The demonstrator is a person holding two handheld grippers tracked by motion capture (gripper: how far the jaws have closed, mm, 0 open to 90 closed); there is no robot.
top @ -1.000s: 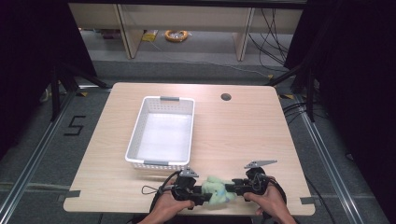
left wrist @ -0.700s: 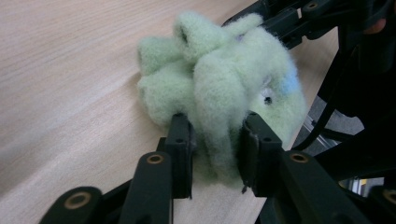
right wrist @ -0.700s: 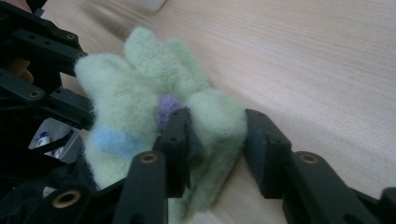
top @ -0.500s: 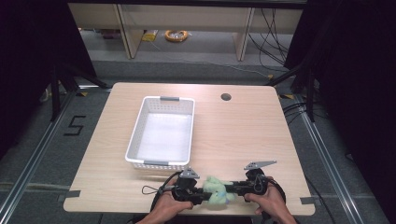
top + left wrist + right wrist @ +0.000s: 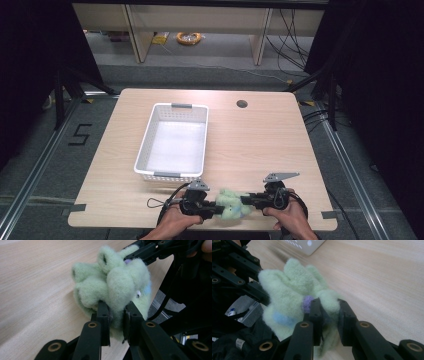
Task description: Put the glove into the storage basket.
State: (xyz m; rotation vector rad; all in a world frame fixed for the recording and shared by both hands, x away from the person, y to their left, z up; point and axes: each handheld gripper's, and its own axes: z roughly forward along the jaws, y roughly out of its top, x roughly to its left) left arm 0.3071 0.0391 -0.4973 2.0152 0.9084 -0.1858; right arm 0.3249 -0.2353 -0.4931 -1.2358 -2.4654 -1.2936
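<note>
A fluffy light-green fabric piece [image 5: 231, 202] with small purple and blue spots lies bunched near the table's front edge, between my two grippers. My left gripper [image 5: 214, 210] grips its left side. In the left gripper view the jaws have just been closing and now pinch a fold of the green fabric [image 5: 112, 285]. My right gripper [image 5: 248, 201] has also just been closing and holds the fabric's right side. In the right gripper view its pads squeeze the fabric [image 5: 292, 290] by a purple spot. The left gripper [image 5: 259, 293] bites the far side.
A white plastic basket [image 5: 145, 150] stands empty on the left half of the wooden table [image 5: 280, 145], just beyond my left hand. A round cable hole [image 5: 242, 104] sits near the far edge. The front edge runs right under both hands.
Both hands have stayed in place. The green fabric looks slightly more bunched between the two grippers than a second ago.
</note>
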